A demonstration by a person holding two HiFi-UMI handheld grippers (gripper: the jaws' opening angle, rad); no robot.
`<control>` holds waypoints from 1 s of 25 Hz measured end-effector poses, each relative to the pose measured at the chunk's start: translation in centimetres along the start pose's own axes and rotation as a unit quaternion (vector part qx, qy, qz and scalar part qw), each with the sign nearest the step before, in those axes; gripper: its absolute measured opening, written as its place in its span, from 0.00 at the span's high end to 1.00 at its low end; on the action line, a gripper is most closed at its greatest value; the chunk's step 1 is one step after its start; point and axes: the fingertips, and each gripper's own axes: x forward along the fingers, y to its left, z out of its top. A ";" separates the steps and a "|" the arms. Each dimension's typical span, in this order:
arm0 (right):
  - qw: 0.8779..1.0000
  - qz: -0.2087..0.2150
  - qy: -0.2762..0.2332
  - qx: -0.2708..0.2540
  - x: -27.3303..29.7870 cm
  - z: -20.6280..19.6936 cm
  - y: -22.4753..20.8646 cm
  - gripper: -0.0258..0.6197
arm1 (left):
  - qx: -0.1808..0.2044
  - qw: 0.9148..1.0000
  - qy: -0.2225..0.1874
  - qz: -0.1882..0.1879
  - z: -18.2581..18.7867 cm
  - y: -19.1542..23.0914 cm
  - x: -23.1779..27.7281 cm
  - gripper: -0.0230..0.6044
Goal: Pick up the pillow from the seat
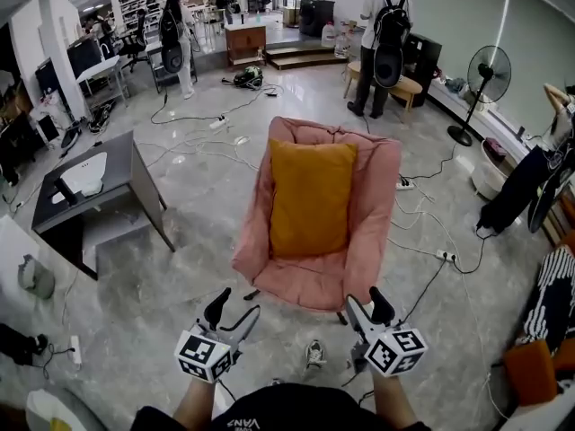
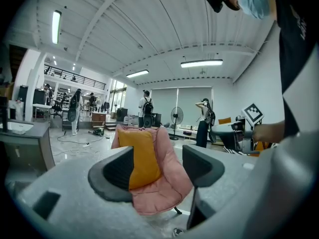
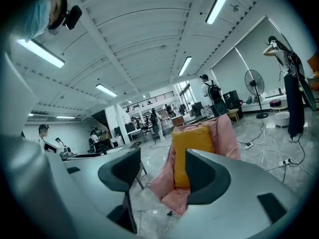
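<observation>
The yellow pillow leans upright against the back of the pink seat, which stands in the middle of the floor. The left claw and right claw hover just near of the seat, apart from it. Both have their jaws spread and hold nothing. A grey table stands to the left.

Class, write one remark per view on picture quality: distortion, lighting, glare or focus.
Head view: wide-angle lens bows the room's edges, light is even, the orange rectangular pillow in the pink padded chair is sharp. Left gripper view: black corners frame a circular image; the ceiling strip light glares white. Right gripper view: ceiling beams curve, the tube light is blown out.
</observation>
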 end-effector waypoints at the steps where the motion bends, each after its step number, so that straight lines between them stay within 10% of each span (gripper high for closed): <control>1: 1.000 0.003 -0.001 0.001 0.8 0.5 -0.6 0.55 | 0.002 1.000 -0.001 0.003 0.4 0.2 0.8 0.48; 25: 0.998 0.050 0.036 -0.003 13.3 5.2 -15.6 0.55 | -0.014 0.997 0.001 0.072 2.0 1.9 17.8 0.48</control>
